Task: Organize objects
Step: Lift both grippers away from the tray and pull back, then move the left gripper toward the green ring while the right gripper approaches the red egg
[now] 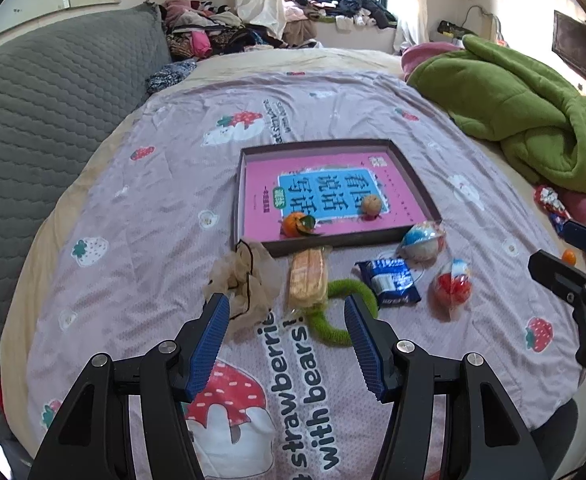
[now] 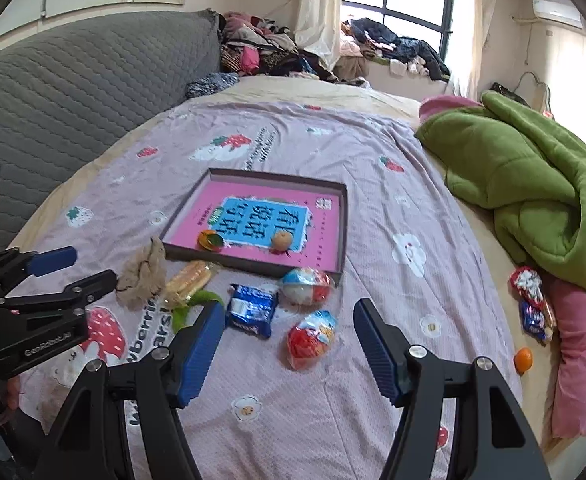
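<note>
Both tools are held spread and empty above the bed — the left tool (image 1: 287, 310) over the wrapped biscuit pack (image 1: 307, 278), the right tool (image 2: 289, 316) over the red egg toy (image 2: 311, 338). The tray (image 1: 335, 242) lies at twelve o'clock. The pack is best pinched across its narrow sides, clear of the green loop (image 1: 335, 312) at five o'clock.

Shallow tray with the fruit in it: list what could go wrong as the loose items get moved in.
1. The tangerine and the brown round fruit lie loose on the slick pink book; a nudge to the tray could roll them.
2. The biscuit pack overlaps the green loop, so lifting it with the left gripper may drag the loop.
3. The red egg ahead of the right gripper is rounded and film-wrapped; it may slip from the jaws.
</note>
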The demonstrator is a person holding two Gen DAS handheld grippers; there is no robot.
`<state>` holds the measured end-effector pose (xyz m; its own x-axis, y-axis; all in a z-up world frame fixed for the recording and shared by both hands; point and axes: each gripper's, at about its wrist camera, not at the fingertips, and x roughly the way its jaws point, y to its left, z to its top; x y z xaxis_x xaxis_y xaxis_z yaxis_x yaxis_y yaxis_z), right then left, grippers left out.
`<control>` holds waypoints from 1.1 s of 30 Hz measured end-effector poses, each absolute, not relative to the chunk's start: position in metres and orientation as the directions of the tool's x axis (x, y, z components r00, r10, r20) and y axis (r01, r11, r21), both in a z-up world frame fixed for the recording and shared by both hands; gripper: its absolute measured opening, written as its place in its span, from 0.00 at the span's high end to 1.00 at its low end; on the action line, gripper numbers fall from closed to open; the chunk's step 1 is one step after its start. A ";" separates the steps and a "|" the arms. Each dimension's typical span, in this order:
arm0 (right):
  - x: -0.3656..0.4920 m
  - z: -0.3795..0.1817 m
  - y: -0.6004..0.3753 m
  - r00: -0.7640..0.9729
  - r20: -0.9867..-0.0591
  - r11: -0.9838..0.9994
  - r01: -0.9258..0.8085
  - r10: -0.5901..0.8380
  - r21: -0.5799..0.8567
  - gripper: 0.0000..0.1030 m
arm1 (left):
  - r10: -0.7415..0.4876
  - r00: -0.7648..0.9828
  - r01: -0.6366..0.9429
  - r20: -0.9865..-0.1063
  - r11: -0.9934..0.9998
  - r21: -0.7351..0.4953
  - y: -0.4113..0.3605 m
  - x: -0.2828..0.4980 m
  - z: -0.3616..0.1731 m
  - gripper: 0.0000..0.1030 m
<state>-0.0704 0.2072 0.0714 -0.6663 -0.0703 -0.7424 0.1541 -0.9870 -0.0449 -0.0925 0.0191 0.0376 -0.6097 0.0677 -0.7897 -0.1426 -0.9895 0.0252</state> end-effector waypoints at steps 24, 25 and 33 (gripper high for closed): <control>-0.071 0.030 0.223 -0.616 -0.785 -0.991 0.134 -0.065 -0.024 0.35 | 0.077 -0.534 -0.135 -0.842 -0.991 -0.006 0.029 -0.094 -0.011 0.40; -0.072 0.029 0.223 -0.614 -0.786 -0.991 0.134 -0.066 -0.021 0.35 | 0.075 -0.532 -0.135 -0.844 -0.991 -0.003 0.029 -0.095 -0.013 0.40; -0.075 0.012 0.219 -0.591 -0.804 -0.991 0.130 -0.065 -0.015 0.35 | 0.072 -0.510 -0.126 -0.857 -0.992 -0.009 0.026 -0.101 -0.027 0.40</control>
